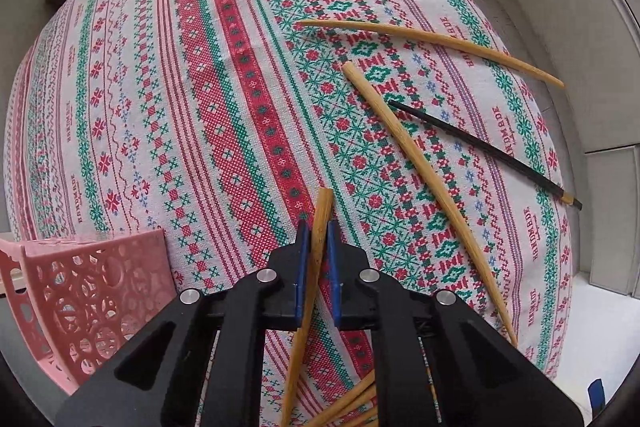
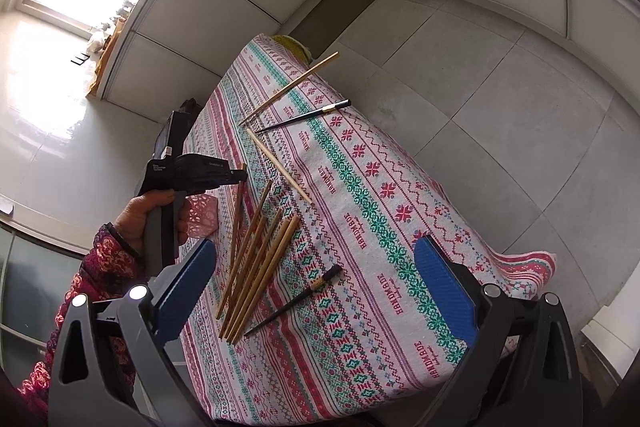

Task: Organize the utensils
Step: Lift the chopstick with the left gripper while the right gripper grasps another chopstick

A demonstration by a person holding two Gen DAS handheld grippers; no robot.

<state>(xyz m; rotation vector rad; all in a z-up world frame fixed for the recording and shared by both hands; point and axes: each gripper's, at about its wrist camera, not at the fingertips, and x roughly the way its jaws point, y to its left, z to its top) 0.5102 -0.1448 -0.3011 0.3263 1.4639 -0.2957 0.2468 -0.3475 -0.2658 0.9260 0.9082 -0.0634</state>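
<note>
**Sorting chopsticks – early, one stick in hand**

L gripper (image 1: pixel 318 263) is clamped on a bamboo chopstick (image 1: pixel 316 251), blue pads pinching it partway along, top end sticking out ahead of the fingers, rest trailing back under the body. R gripper (image 2: pixel 316 287) hangs above the table w/ fingers wide apart, nothing in them.

Progress, my read: barely started. Pink basket (image 1: pixel 92 291) sits just L of the L gripper; can't tell if anything's inside. A bundle of bamboo sticks (image 2: pixel 256 267) lies ahead of the R gripper, between its fingers in frame, roughly lined up. Still loose: near black chopstick (image 2: pixel 296 301) beside the bundle; far ahead, two more bamboo sticks (image 2: pixel 280 167) and far black chopstick (image 2: pixel 304 116).

Views: L wrist cam shows the grip up close, basket lattice, tablecloth (image 1: pixel 160 107) print. R wrist cam alone shows the whole spread, the person's hand (image 2: pixel 148 215) on the L tool, table edge, floor.
</note>
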